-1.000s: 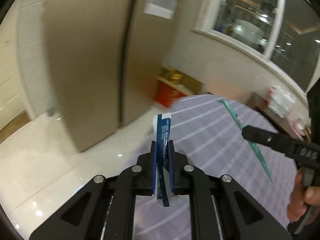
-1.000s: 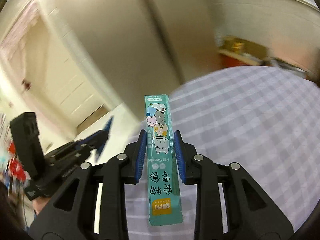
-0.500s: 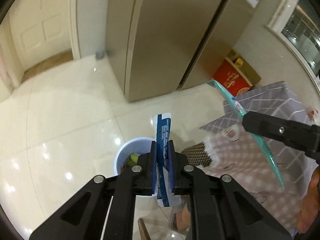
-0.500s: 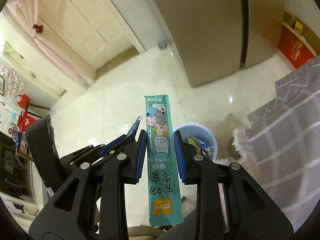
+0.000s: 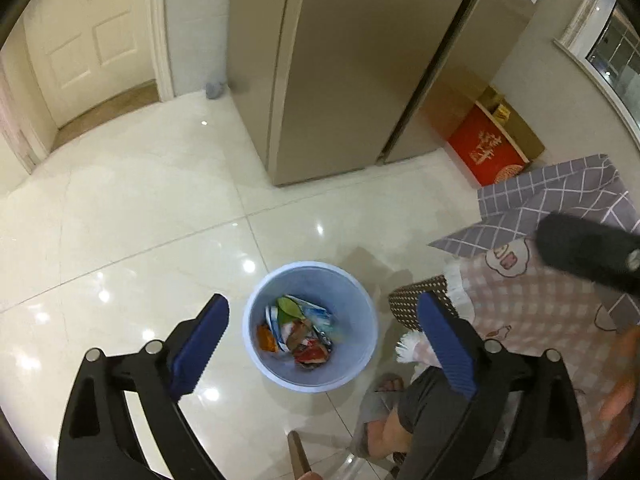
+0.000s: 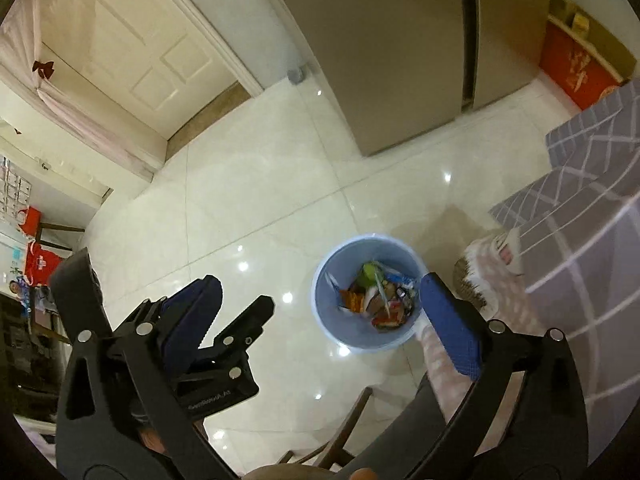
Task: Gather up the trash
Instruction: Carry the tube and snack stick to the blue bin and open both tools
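Note:
A light blue trash bin (image 5: 256, 344) stands on the white tile floor, holding several crumpled wrappers (image 5: 298, 330). My left gripper (image 5: 320, 328) is open and empty, directly above the bin. My right gripper (image 6: 320, 308) is also open and empty, above the bin (image 6: 326, 320), whose wrappers (image 6: 380, 296) show between its blue pads. The left gripper's body (image 6: 192, 344) appears at the lower left of the right wrist view. Part of the right gripper (image 5: 584, 252) shows blurred at the right edge of the left wrist view.
A beige fridge (image 5: 340, 64) stands behind the bin. A table with a purple checked cloth (image 5: 560, 196) is to the right, with a pink cloth (image 5: 532, 304) below it. A red box (image 5: 488, 148) sits by the wall. A white door (image 5: 88, 40) is at far left.
Both grippers opened above the bin. The blue-and-white wrapper left the left gripper and the teal pet-snack stick left the right gripper. Both views tilted further down toward the bin.

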`<act>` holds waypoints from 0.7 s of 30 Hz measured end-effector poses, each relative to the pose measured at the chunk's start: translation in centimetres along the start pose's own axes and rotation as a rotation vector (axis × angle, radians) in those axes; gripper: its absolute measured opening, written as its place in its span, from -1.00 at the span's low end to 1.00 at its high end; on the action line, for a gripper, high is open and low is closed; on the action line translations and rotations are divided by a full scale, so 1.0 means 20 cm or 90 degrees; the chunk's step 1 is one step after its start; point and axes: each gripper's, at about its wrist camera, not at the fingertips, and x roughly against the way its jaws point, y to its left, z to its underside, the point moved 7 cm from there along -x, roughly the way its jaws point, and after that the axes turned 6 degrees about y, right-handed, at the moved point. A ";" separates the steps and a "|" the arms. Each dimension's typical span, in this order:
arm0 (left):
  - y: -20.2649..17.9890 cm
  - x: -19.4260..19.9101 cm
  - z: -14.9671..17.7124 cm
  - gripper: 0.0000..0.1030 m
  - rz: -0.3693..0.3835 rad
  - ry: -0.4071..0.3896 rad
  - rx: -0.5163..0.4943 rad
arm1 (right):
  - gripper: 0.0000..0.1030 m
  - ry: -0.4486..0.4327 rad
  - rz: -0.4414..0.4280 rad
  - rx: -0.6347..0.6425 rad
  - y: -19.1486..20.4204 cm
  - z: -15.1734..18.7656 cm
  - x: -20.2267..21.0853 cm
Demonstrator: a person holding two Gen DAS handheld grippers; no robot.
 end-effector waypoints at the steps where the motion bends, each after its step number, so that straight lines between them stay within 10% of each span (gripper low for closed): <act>1: -0.01 0.02 -0.01 0.81 -0.009 -0.001 0.001 | 0.88 -0.008 0.002 0.000 0.00 0.00 0.03; 10: -0.31 0.42 -0.08 0.84 -0.031 -0.102 -0.072 | 0.88 -0.128 -0.044 -0.018 -0.12 0.01 0.58; 21: -1.14 0.96 -0.07 0.89 -0.022 -0.215 -0.243 | 0.88 -0.298 0.003 -0.129 -0.70 0.32 1.40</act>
